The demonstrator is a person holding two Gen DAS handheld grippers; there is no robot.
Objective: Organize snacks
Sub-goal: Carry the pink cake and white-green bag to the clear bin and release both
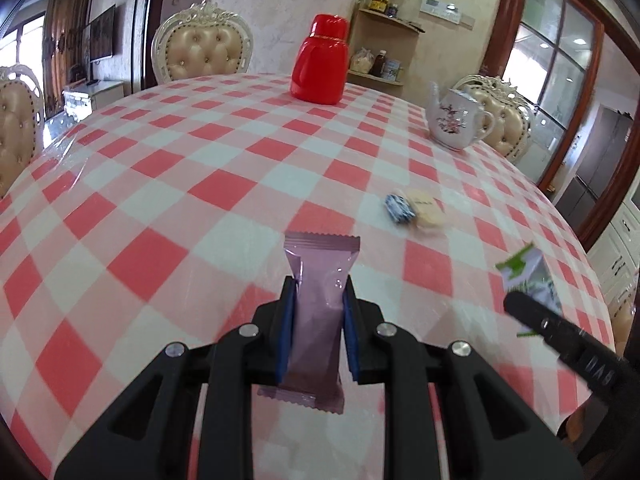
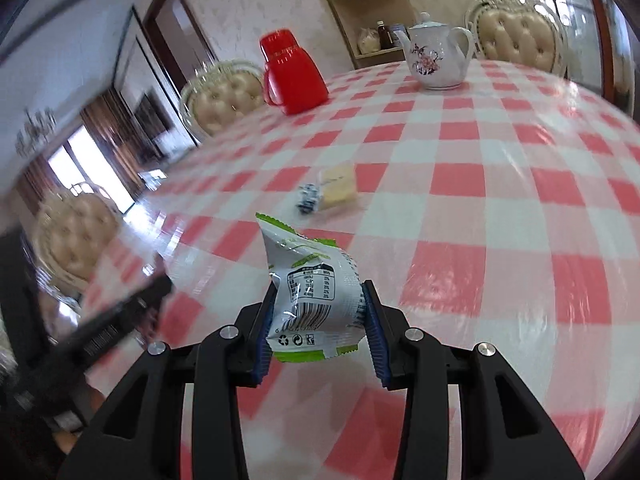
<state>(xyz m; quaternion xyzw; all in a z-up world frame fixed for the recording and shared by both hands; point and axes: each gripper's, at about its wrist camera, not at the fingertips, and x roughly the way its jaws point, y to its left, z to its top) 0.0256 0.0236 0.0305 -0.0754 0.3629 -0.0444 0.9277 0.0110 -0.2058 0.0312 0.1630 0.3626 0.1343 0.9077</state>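
Left gripper, nearest its camera, is clamped on a mauve snack bar, blue pads pressing the wrapper's long sides; the bar stands lengthwise between the jaws, clear of the tablecloth. Right gripper is likewise closed, narrowly, on a crumpled green-and-white snack packet, printed back panel facing the lens, also held above the cloth. Each tool's black finger shows blurred at the other view's margin, so the two are close side by side near the near edge of the tabletop.

Further in, toward the middle of the tabletop, lie two snacks touching one another: a small blue-and-white wrapped sweet and a pale yellow packet. At the far edge stand a red flask and, well apart toward the far right corner, a floral teapot.

Step in hand, by inference: carrying both held snacks to the pair already lying together. The next move calls for lowering each beside that pair, then parting the jaws without scattering the light sweet.
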